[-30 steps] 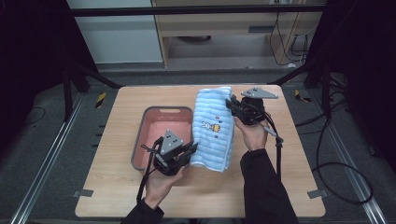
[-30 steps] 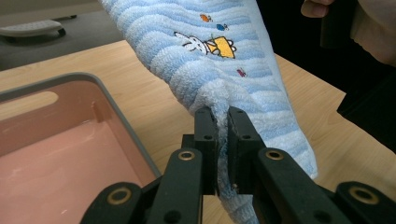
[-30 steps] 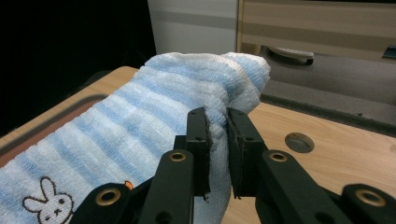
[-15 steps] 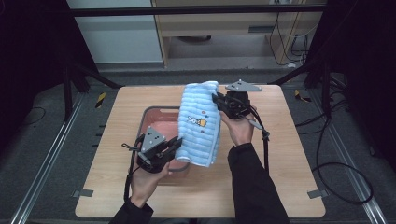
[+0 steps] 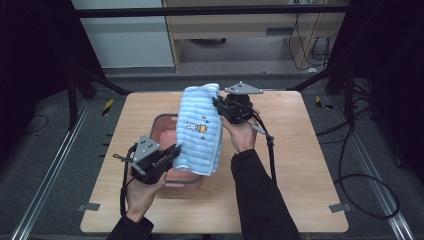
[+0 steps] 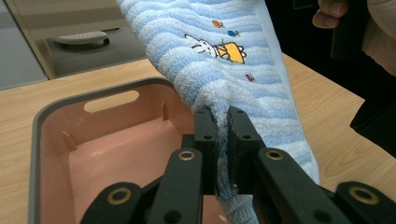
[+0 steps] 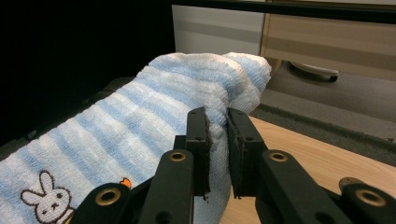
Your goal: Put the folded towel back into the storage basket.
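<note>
A folded light-blue striped towel point(image 5: 200, 130) with a small rabbit picture hangs stretched between both grippers over the pink bin point(image 5: 165, 131). My left gripper point(image 5: 172, 151) is shut on the towel's near lower edge; in the left gripper view its jaws pinch the towel point(image 6: 233, 65) above the bin point(image 6: 93, 140). My right gripper point(image 5: 218, 106) is shut on the far upper edge, held higher; in the right gripper view the cloth point(image 7: 154, 112) bunches between the pads point(image 7: 198, 135).
The bin has a grey rim and pink inside and sits left of centre on the wooden table point(image 5: 310, 165). Cables point(image 5: 270, 150) trail from both grippers. A cabinet point(image 5: 240, 30) stands beyond the far edge. Bare tabletop lies to the right.
Both hands carried the towel leftward and a little up, from beside the bin to over it. Both grips stayed closed on the cloth.
</note>
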